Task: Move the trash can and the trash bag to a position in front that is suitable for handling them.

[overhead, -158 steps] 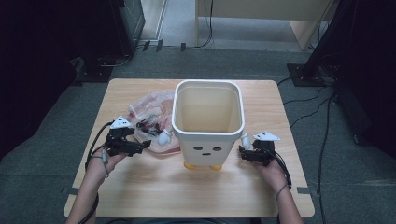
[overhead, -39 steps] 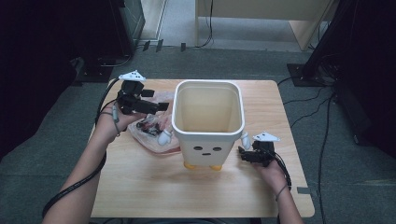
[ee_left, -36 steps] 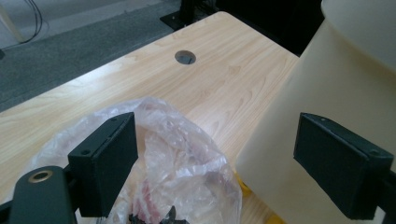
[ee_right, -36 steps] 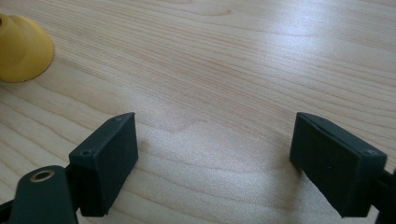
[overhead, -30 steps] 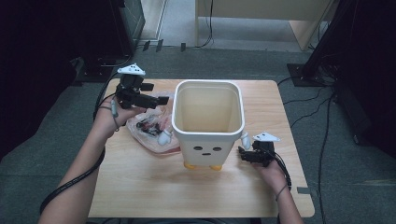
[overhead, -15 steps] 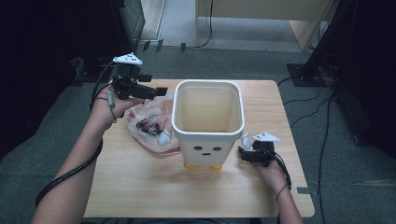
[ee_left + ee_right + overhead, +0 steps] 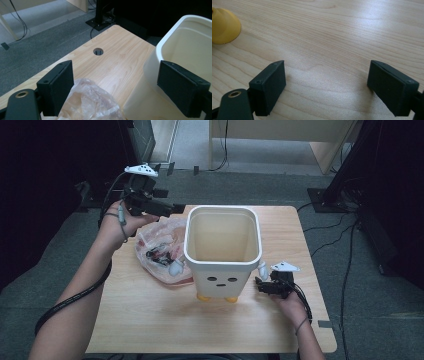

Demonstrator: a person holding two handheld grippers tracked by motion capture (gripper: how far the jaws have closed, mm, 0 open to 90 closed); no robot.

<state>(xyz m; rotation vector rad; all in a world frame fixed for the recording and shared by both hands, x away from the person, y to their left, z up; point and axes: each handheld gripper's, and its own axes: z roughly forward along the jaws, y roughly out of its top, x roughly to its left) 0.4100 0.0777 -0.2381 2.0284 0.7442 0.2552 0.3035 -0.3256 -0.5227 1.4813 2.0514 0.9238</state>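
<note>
I hold my left tongs (image 7: 175,210) released above the crinkled clear plastic bag (image 7: 161,251) — a grasp comes next. Right tongs (image 7: 261,287) rest released on the desk (image 7: 150,320) beside the cream plastic bin (image 7: 223,245).

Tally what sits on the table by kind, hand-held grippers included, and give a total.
Cream bin with a face: 1
Clear plastic bag of small items: 1
Hand-held grippers: 2, the left hand-held gripper raised over the far left corner, the right hand-held gripper low beside the bin
Total: 4
</note>
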